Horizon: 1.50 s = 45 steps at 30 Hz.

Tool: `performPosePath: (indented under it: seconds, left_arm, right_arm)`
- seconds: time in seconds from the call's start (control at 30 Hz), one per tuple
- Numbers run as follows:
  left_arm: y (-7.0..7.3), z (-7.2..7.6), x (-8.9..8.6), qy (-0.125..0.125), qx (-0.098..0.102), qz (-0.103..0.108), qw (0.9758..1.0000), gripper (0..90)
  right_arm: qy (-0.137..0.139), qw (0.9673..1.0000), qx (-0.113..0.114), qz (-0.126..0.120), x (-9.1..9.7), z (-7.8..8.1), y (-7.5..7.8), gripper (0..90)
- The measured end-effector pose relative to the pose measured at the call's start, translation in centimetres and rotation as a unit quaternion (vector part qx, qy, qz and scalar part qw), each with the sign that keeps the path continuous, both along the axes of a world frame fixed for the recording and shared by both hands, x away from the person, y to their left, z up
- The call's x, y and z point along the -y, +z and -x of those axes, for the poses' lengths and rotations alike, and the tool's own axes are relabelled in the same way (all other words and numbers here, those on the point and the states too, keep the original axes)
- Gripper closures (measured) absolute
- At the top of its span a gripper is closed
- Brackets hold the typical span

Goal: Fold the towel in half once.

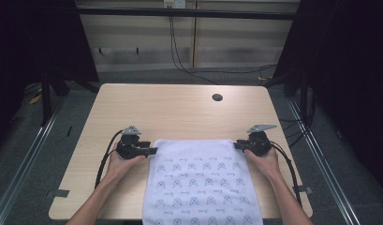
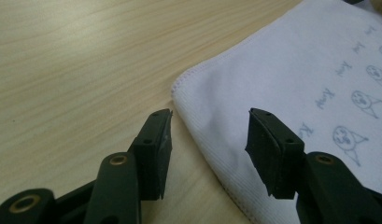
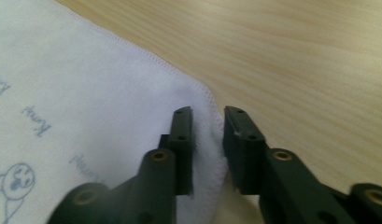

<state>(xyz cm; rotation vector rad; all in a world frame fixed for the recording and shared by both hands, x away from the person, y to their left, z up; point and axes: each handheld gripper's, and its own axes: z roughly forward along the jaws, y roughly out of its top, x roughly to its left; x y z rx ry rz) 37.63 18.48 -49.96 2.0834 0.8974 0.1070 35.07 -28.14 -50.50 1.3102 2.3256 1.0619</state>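
Pale wood-grain tabletop (image 1: 133, 108) sits in a dim bay with black curtains at both sides and cables running down the back wall, a round grommet hole (image 1: 217, 97) near its far edge. On the near half lies a white towel (image 1: 201, 183) printed with small blue cartoon faces, spread flat with its near end hanging over the table's front edge. The left gripper (image 1: 151, 151) is at the towel's far left corner and the right gripper (image 1: 237, 145) at its far right corner, each held in a hand coming up from below. In the left gripper view the jaws stand well apart and grip nothing: the towel's stitched corner (image 2: 179, 88) lies just ahead, its side edge runs between them on the table, and no pad presses on it. In the right gripper view the jaws are nearly closed, with the towel's hem (image 3: 209, 121) lying in the narrow gap, yet a sliver of space shows on both sides, so I judge the cloth not pinched. The risk from here is an uneven pick-up: if only the right side catches, a lift would drag the towel askew and bunch it. Either pad could also close on the bare edge stitching alone and let the corner slip free, or scrape the table instead of getting under the cloth.
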Motion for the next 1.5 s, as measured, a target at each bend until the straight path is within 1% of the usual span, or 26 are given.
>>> performPosePath:
  seconds: [0.03, 0.07, 0.27, 0.33, 0.37, 0.4, 0.43, 0.5, 0.57, 0.6, 0.63, 0.67, 0.7, 0.8, 0.87, 0.9, 0.97, 1.07, 1.13, 1.17, 1.27, 1.3, 1.37, 1.43, 1.47, 1.5]
  left_arm:
    - [-0.1, -0.2, 0.1, 0.001, 0.0, 0.0, 1.0, 49.9]
    - [-0.4, -0.5, 0.4, 0.002, 0.0, -0.001, 1.0, 49.5]
    - [-0.6, -1.2, 1.0, 0.005, -0.01, -0.002, 0.9999, 52.8]
    - [-0.7, -1.3, 1.4, -0.014, -0.016, 0.003, 0.9998, 61.7]
    - [-0.7, -1.2, 1.6, -0.013, -0.008, -0.007, 0.9998, 68.0]
    - [-0.7, -1.1, 1.7, -0.021, -0.014, 0.001, 0.9997, 82.2]
    - [-0.7, -1.1, 1.7, -0.021, -0.014, 0.001, 0.9997, 84.9]
    - [-0.4, -1.1, 1.5, -0.025, -0.014, 0.008, 0.9996, 86.6]
    - [0.0, -1.0, 1.2, -0.024, -0.013, 0.024, 0.9993, 86.7]
    - [0.6, -0.8, 0.8, -0.024, -0.01, 0.039, 0.9989, 86.7]
    - [0.6, -0.8, 0.8, -0.024, -0.01, 0.039, 0.9989, 86.8]
    - [1.0, -0.7, 0.7, -0.026, -0.006, 0.046, 0.9986, 86.9]
    - [1.4, -0.5, 0.6, -0.028, -0.001, 0.05, 0.9984, 87.0]
    - [2.8, 0.0, 0.1, -0.026, 0.012, 0.074, 0.9969, 87.1]
    - [3.3, 0.0, -0.4, -0.027, 0.023, 0.085, 0.9957, 87.1]
    - [3.6, -0.1, -0.6, -0.027, 0.026, 0.093, 0.995, 87.1]
    - [4.2, -0.4, -0.8, -0.019, 0.03, 0.097, 0.9946, 87.3]
    - [5.0, -0.9, -0.5, -0.015, 0.039, 0.099, 0.9942, 87.5]
    - [6.1, -1.5, -0.4, -0.009, 0.05, 0.098, 0.9939, 87.6]
    - [6.1, -1.5, -0.4, -0.009, 0.05, 0.098, 0.9939, 87.6]
    - [7.6, -2.6, -0.7, 0.005, 0.067, 0.109, 0.9918, 87.6]
    - [7.9, -2.8, -0.6, 0.009, 0.066, 0.11, 0.9917, 87.6]
    - [8.7, -3.5, -0.5, 0.014, 0.07, 0.115, 0.9907, 87.6]
    - [9.6, -4.0, -0.1, 0.013, 0.078, 0.114, 0.9903, 87.7]
    - [10.8, -4.6, 0.4, 0.015, 0.089, 0.113, 0.9895, 87.8]
    - [10.8, -4.6, 0.4, 0.015, 0.089, 0.113, 0.9895, 87.8]
  right_arm:
    - [0.0, 1.0, 0.0, 0.0, 0.0, 0.0, 0.0, 79.4]
    - [0.008, 1.0, -0.003, -0.005, 0.2, 0.2, 0.0, 84.5]
    - [0.011, 0.9995, -0.011, -0.026, 0.3, 0.4, -0.2, 86.6]
    - [0.014, 0.9993, -0.018, -0.029, 0.2, 0.5, 0.0, 87.0]
    - [0.017, 0.9992, -0.016, -0.033, 0.2, 0.5, 0.0, 87.0]
    - [0.02, 0.9989, -0.014, -0.039, 0.2, 0.6, 0.4, 87.1]
    - [0.02, 0.9989, -0.014, -0.039, 0.2, 0.6, 0.4, 87.1]
    - [0.02, 0.9982, -0.012, -0.055, 0.3, 0.7, 0.8, 87.1]
    - [0.016, 0.9979, -0.006, -0.063, 0.5, 0.8, 1.2, 87.2]
    - [0.013, 0.9977, -0.003, -0.066, 0.6, 0.8, 1.7, 87.2]
    - [0.013, 0.9977, -0.003, -0.066, 0.6, 0.8, 1.7, 87.2]
    - [0.011, 0.9984, 0.006, -0.055, 0.8, 0.8, 2.5, 87.4]
    - [0.007, 0.9975, 0.01, -0.07, 1.0, 0.9, 2.9, 87.4]
    - [0.006, 0.9964, 0.018, -0.082, 1.3, 1.1, 3.8, 87.5]
    - [0.01, 0.9921, 0.036, -0.12, 1.8, 1.2, 5.2, 87.5]
    - [0.01, 0.9921, 0.036, -0.12, 1.8, 1.2, 5.2, 87.5]
    - [0.014, 0.9878, 0.044, -0.149, 1.8, 0.9, 6.1, 87.4]
    - [0.011, 0.9862, 0.051, -0.157, 1.5, 0.3, 7.2, 87.4]
    - [0.012, 0.9865, 0.06, -0.152, 1.1, -0.5, 8.9, 87.5]
    - [0.012, 0.9865, 0.06, -0.152, 1.1, -0.5, 8.9, 87.5]
    - [0.007, 0.9874, 0.072, -0.141, 1.3, -1.5, 10.7, 87.5]
    - [0.003, 0.9874, 0.08, -0.136, 1.5, -1.9, 11.6, 87.5]
    - [-0.003, 0.9858, 0.089, -0.142, 2.0, -2.4, 12.6, 87.5]
    - [-0.009, 0.9856, 0.096, -0.139, 2.3, -3.0, 13.5, 87.5]
    - [-0.015, 0.9861, 0.099, -0.133, 2.5, -3.7, 14.4, 87.6]
    - [-0.015, 0.9861, 0.099, -0.133, 2.5, -3.7, 14.4, 87.6]
